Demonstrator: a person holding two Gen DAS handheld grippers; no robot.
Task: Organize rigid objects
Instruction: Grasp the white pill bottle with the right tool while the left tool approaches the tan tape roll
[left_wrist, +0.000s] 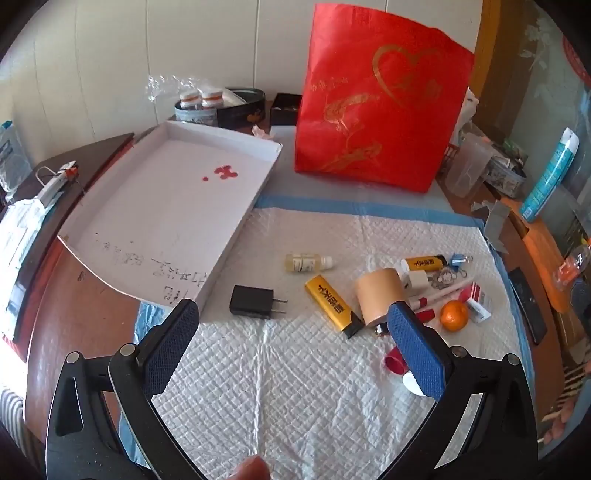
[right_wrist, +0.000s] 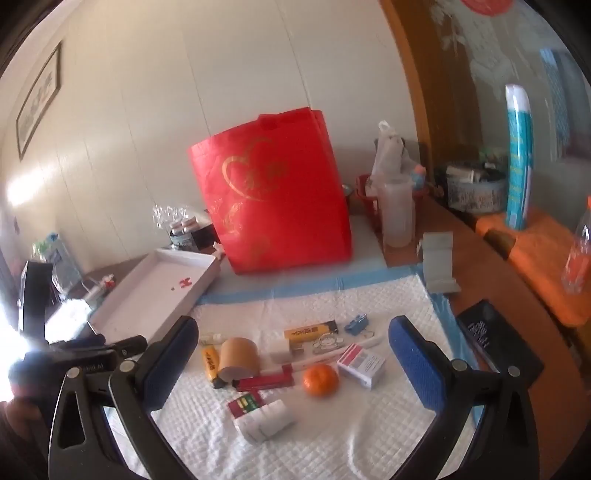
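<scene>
Rigid clutter — round orange (right_wrist: 320, 379), boxy black charger (left_wrist: 253, 301) — dots quilted pad (left_wrist: 295, 387); left gripper (left_wrist: 291, 332) and right gripper (right_wrist: 293, 345) gape wide, empty.

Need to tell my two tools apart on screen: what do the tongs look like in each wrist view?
They look alike. The left tongs and right tongs each have black, triangular-cutout arms with round silver bolt heads, and long rectangular fingers faced with dimpled blue pads. No cables or sleeves show.
</scene>
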